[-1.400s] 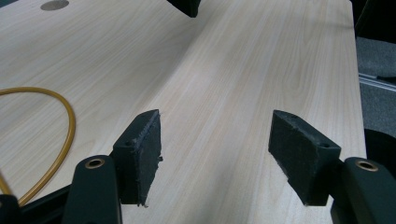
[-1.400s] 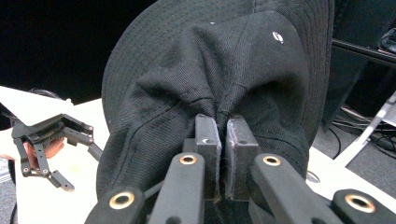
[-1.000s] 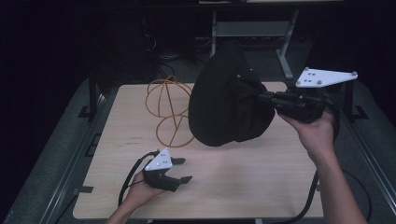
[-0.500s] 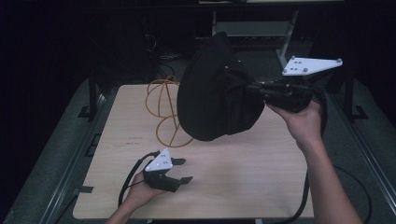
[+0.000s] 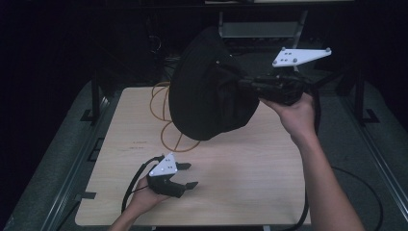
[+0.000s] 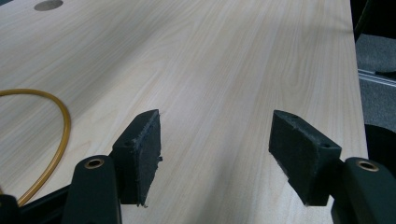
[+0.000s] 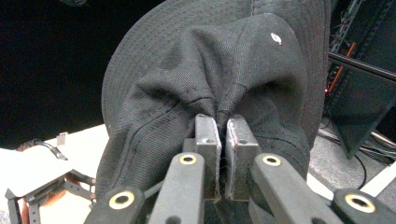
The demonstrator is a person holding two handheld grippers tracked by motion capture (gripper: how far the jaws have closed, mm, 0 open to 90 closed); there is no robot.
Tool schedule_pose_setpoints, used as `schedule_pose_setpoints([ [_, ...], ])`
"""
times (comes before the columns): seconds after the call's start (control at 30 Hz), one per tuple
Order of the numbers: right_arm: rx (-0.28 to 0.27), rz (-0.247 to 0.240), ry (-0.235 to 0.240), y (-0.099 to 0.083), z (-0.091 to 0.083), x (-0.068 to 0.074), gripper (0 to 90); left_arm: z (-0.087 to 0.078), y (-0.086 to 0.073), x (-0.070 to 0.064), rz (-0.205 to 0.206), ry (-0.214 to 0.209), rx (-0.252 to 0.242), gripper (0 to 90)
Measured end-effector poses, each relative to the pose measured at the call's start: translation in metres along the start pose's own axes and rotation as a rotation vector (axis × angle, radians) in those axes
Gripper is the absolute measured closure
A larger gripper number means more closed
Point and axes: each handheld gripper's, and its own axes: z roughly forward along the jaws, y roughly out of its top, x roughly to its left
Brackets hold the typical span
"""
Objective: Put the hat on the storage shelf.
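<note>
A black bucket hat [image 5: 207,86] hangs in the air over the far half of the wooden table [image 5: 250,173], brim turned left. My right gripper [image 5: 250,85] is shut on a pinch of the hat's crown cloth [image 7: 219,88]; in the right gripper view the jaws meet with the fabric bunched between them. My left gripper [image 5: 188,175] rests low at the table's near left, held in a hand, its jaws open and apart with bare wood between them [image 6: 215,140].
A yellow-orange cord [image 5: 166,120] loops on the table under and behind the hat; a bend of the same cord [image 6: 56,135] lies left of my left gripper. A dark metal frame [image 5: 96,96] and grey floor [image 5: 380,139] surround the table.
The right gripper has carried the hat upward and to the left, away from the table. The left gripper has stayed still and open.
</note>
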Motion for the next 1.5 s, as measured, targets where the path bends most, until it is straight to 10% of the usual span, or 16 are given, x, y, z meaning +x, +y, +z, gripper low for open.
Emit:
schedule_pose_setpoints([
  [1.5, 0.039, -0.015, 0.063, 0.059, 0.089, -0.003, 85.4, 0.001, -0.001, 0.003, 0.006, -0.015, 0.008, 33.5],
])
